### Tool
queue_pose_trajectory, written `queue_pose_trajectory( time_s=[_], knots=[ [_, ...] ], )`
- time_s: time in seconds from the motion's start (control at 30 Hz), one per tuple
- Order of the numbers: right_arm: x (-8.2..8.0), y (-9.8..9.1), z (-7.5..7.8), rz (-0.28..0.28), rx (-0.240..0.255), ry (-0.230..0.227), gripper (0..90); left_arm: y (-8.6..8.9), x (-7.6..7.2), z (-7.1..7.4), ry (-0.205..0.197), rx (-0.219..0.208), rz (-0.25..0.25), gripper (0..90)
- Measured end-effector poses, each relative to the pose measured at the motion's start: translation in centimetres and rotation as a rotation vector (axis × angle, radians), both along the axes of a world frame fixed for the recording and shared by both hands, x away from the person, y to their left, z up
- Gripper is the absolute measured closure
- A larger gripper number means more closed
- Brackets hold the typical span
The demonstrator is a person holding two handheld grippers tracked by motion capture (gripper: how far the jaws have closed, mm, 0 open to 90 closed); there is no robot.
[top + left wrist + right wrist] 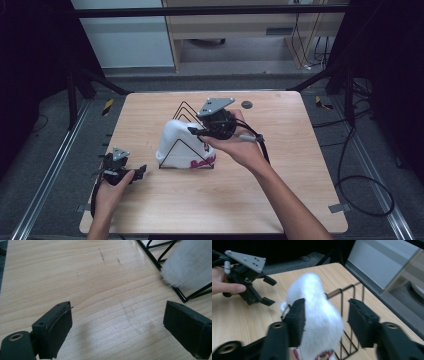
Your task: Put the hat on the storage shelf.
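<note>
White and fluffy, the hat (179, 142) sits on a black wire rack (186, 145) near the middle of the wooden table (280, 200). The hat has red letters along its bottom edge, on the side facing the person.

The right gripper (196, 131) is at the hat, up near its top. The right hand (239, 142) holds it from the hat's right side. In the right gripper view, the gripper (326, 323) is spread apart with the hat (317, 315) between its two black jaws. One jaw is up against the fluffy side. The other jaw has a gap between it and the hat. The rack (347, 322) sticks out behind the hat.

The left gripper (141, 170) is low on the table, to the left of the hat and apart from it. The left hand (111, 187) holds it there. In the left gripper view, this gripper (117, 322) is wide apart with nothing in it, just bare table (75, 277) below. The hat (191, 263) and a corner of the rack (160, 257) sit just past one jaw.
</note>
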State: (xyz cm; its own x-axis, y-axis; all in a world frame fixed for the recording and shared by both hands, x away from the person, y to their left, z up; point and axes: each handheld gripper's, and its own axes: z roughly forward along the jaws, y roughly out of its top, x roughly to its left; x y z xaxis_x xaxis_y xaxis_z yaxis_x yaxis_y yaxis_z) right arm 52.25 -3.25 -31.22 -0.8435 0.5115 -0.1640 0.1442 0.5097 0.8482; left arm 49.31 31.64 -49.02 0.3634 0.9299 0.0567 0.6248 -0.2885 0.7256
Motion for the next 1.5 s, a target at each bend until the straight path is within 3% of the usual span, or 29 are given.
queue_pose_trajectory(
  time_s=[0.07, 0.13, 0.23, 0.3, 0.33, 0.43, 0.47, 0.53, 0.73, 0.87, 0.93, 0.97, 1.23, 1.4, 1.5],
  knots=[
    [-0.2, -1.2, 0.1, -0.05, 0.001, -0.012, 36.3, 0.0, 0.0, -0.2, 0.005, 0.004, -0.001, 7.2],
    [-0.3, -1.6, 0.1, -0.064, 0.005, -0.014, 32.6, -0.1, 0.0, -0.6, 0.01, 0.01, 0.003, 7.1],
    [-0.5, -3.3, -0.2, -0.128, -0.001, -0.005, 24.0, 0.0, 0.0, -1.3, 0.027, 0.019, 0.012, 6.2],
    [-0.6, -4.5, -0.7, -0.17, 0.01, -0.005, 20.2, 0.2, 0.0, -1.7, 0.024, -0.027, 0.015, 3.5],
    [-0.7, -6.0, -1.5, -0.219, 0.02, 0.015, 16.7, 0.1, -0.1, -1.7, 0.022, -0.025, 0.016, 2.8],
    [-0.8, -7.6, -2.6, -0.264, 0.023, 0.025, 15.7, 0.1, -0.1, -1.7, 0.023, -0.026, 0.017, 2.7],
    [-1.0, -9.4, -3.8, -0.315, 0.034, 0.04, 14.3, 0.1, -0.1, -1.7, 0.023, -0.026, 0.017, 2.6],
    [-1.1, -10.1, -4.3, -0.33, 0.038, 0.048, 13.4, 0.1, -0.1, -1.7, 0.023, -0.026, 0.016, 2.5],
    [-2.4, -14.7, -8.5, -0.428, 0.042, 0.111, 11.4, 0.1, 0.0, -1.7, 0.025, -0.028, 0.014, 2.2],
    [-3.5, -17.3, -12.0, -0.484, 0.039, 0.163, 10.9, 0.1, 0.0, -1.7, 0.025, -0.028, 0.015, 2.2],
    [-4.3, -18.7, -14.3, -0.518, 0.027, 0.211, 10.5, 0.1, 0.0, -1.7, 0.025, -0.028, 0.015, 2.1],
    [-4.3, -18.7, -14.3, -0.518, 0.027, 0.211, 10.5, 0.1, 0.0, -1.7, 0.025, -0.028, 0.015, 2.2],
    [-5.1, -20.7, -18.6, -0.589, 0.01, 0.295, 10.5, 0.1, -0.1, -1.7, 0.024, -0.027, 0.015, 2.2],
    [-5.1, -20.7, -19.6, -0.609, -0.021, 0.301, 9.6, 0.1, -0.1, -1.7, 0.024, -0.027, 0.015, 2.2],
    [-5.4, -20.5, -20.0, -0.623, -0.014, 0.269, 8.1, 0.1, -0.1, -1.7, 0.024, -0.028, 0.015, 2.2]
  ],
)
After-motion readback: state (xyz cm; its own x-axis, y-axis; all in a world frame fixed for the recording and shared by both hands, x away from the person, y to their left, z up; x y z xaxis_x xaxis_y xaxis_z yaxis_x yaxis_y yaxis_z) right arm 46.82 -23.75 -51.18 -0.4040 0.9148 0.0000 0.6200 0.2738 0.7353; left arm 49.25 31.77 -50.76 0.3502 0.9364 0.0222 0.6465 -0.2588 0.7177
